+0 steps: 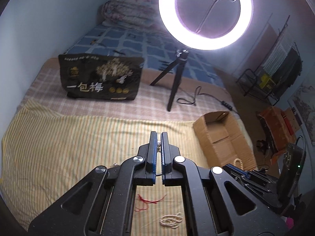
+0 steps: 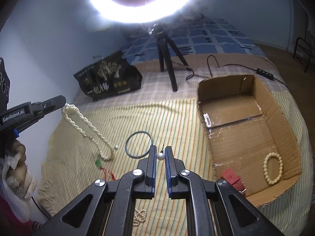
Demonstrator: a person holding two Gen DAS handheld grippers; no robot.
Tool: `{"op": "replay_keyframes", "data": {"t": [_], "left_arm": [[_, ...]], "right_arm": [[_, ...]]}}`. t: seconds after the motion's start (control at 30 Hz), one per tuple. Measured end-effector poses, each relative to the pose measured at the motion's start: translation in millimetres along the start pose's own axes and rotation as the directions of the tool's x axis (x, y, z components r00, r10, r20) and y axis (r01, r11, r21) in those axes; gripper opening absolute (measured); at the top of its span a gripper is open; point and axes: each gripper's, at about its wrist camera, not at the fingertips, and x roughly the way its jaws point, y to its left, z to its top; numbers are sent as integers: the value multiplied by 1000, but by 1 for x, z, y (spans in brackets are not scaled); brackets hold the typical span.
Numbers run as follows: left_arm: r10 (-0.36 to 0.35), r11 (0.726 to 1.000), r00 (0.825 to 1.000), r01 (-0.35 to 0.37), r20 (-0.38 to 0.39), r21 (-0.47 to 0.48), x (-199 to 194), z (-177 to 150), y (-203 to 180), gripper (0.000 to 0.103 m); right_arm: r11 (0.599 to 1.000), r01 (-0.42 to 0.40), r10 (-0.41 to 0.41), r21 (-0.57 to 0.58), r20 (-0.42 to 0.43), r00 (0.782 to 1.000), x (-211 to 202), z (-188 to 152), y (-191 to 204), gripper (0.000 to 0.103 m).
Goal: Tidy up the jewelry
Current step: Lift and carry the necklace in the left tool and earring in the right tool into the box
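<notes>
Left gripper [image 1: 158, 137]: fingers closed on a long twisted white pearl necklace [image 2: 86, 129], which hangs below them onto the striped yellow bedsheet [image 2: 173, 122].
Right gripper [image 2: 160, 151]: a single white pearl stud earring [image 2: 160, 156] is pinched between its fingers.
Thin dark bangle ring [image 2: 139, 144]: lying just left of the right fingers.
Open brown cardboard box [image 2: 279, 122]: right of the fingers, holding a cream bead bracelet [image 2: 273, 167].

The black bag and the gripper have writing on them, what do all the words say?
"一包梅" in big pale characters on the black bag.
"GenRobot.AI" on the side of the left gripper.
The arched small print at the bag's top, its gold seals and its bottom label are too blurred to read.
</notes>
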Motion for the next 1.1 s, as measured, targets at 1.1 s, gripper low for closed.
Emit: {"op": "replay_keyframes", "data": {"t": [1.1], "left_arm": [[-205, 965, 978, 198, 27, 169, 18, 68, -175, 0]], "right_arm": [[973, 82, -101, 215, 81, 992, -58, 7, -137, 6]]}}
